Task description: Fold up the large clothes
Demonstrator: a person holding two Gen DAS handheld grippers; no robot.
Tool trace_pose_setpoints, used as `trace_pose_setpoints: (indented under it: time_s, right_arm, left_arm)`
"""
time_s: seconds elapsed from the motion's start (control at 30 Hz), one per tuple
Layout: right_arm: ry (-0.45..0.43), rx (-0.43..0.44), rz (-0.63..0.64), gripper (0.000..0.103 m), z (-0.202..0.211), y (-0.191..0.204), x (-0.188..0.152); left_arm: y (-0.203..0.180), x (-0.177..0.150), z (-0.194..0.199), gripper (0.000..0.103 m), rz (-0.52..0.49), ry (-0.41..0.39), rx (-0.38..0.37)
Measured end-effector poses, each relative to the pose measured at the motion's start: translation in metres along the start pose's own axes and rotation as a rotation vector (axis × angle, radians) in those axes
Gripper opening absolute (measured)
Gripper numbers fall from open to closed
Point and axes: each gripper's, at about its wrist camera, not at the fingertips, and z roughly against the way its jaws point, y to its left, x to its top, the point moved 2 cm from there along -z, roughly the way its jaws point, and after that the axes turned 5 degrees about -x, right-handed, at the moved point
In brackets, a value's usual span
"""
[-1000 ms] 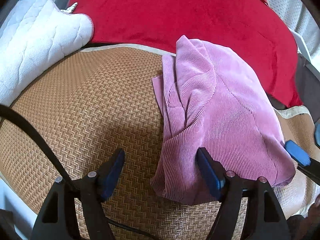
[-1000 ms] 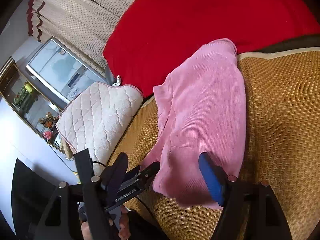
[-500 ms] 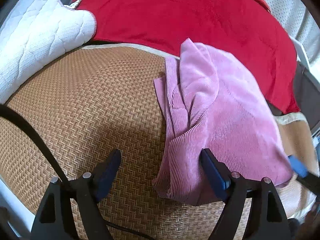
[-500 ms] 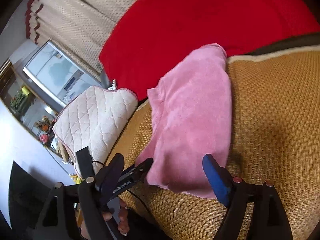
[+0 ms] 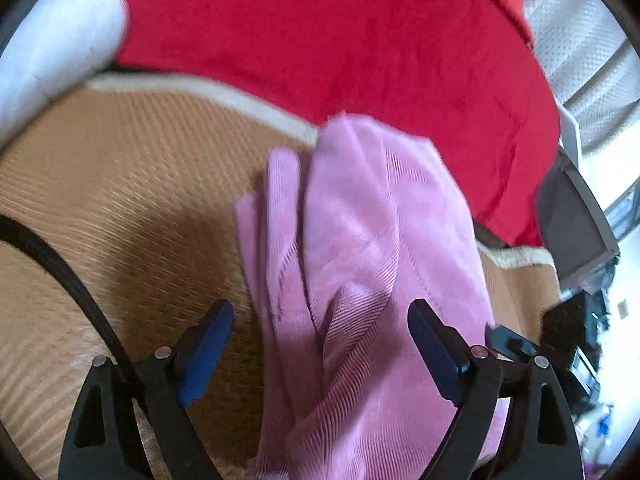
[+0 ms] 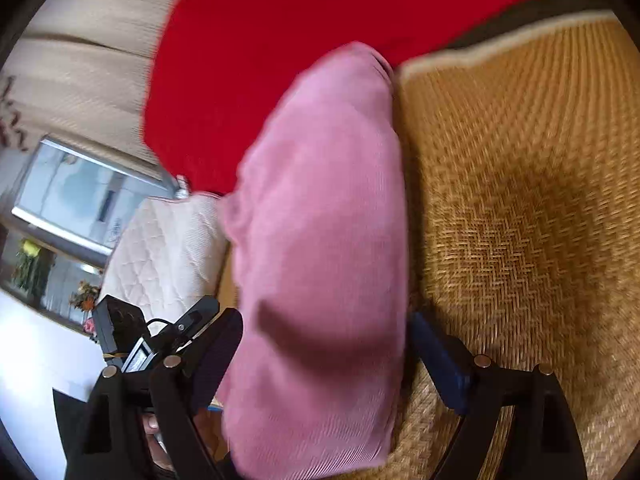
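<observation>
Pink ribbed corduroy garment [image 5: 360,264], folded narrow, lies on woven straw mat [image 5: 132,184]. Left gripper [image 5: 320,344] and right gripper [image 6: 324,356] straddle its near end, jaws opening, pinching nothing. Judged step: regrasp for next fold; needs closing on near hem.

The pink garment [image 5: 360,272] is soft ribbed cloth, corduroy-like and matt. It lies on a woven mat [image 5: 132,200], straw-coloured with a rough herringbone weave and a pale cloth border. Beyond the mat, a red blanket [image 5: 340,40] looks smooth and matt. Left of the mat, a white cushion [image 6: 168,248] is quilted cloth.
</observation>
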Motion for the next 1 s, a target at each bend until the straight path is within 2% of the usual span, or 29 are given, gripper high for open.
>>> trace_pose_setpoints:
  time_s: [0.07,0.17,0.2,0.23,0.27,0.3,0.37,0.4,0.47,0.53,0.73,0.8,0.9,1.0]
  right_arm:
    - [0.002,0.011,-0.005,0.091,-0.006,0.0,0.004]
    - [0.02,-0.008,0.042,0.097,-0.015,0.012,0.011]
    - [0.033,-0.02,0.075,0.095,-0.018,0.018,0.012]
    - [0.054,-0.041,0.116,0.086,-0.023,0.024,0.012]
    - [0.065,-0.094,0.173,0.078,-0.027,0.031,0.011]
    - [0.068,-0.117,0.194,0.074,-0.029,0.033,0.011]
    - [0.062,-0.128,0.223,0.054,-0.024,0.039,0.012]
    - [0.058,-0.126,0.233,0.052,-0.021,0.042,0.012]
    - [0.044,-0.133,0.289,0.048,-0.01,0.052,0.009]
    - [0.017,-0.129,0.326,0.048,0.003,0.061,0.008]
    - [-0.098,-0.089,0.379,0.047,0.078,0.063,0.022]
    - [-0.13,-0.09,0.364,0.047,0.101,0.049,0.031]
    - [-0.116,-0.094,0.324,0.05,0.107,0.017,0.043]
    - [-0.082,-0.142,0.194,0.059,0.089,-0.035,0.05]
  left_arm:
    - [0.004,0.001,-0.019,0.089,-0.008,0.065,0.019]
    - [0.008,-0.001,-0.036,0.092,0.006,0.099,-0.006]
    - [0.01,-0.001,-0.037,0.092,0.026,0.096,-0.032]
    - [0.011,-0.001,-0.038,0.09,0.023,0.085,-0.04]
    - [0.011,-0.003,-0.04,0.079,0.007,0.084,-0.029]
    - [0.008,-0.005,-0.042,0.073,-0.015,0.094,-0.036]
    - [0.002,-0.007,-0.044,0.059,-0.014,0.087,-0.06]
    - [-0.002,-0.007,-0.042,0.056,-0.022,0.08,-0.067]
    - [-0.013,-0.005,-0.033,0.042,-0.058,0.055,-0.071]
    - [-0.031,-0.005,-0.02,0.038,-0.092,0.028,-0.089]
    - [-0.1,0.002,0.0,0.038,-0.198,-0.074,-0.149]
    - [-0.12,0.003,-0.006,0.038,-0.219,-0.074,-0.162]
    - [-0.137,0.002,-0.03,0.041,-0.213,-0.037,-0.149]
    - [-0.129,-0.011,-0.085,0.053,-0.183,0.094,-0.033]
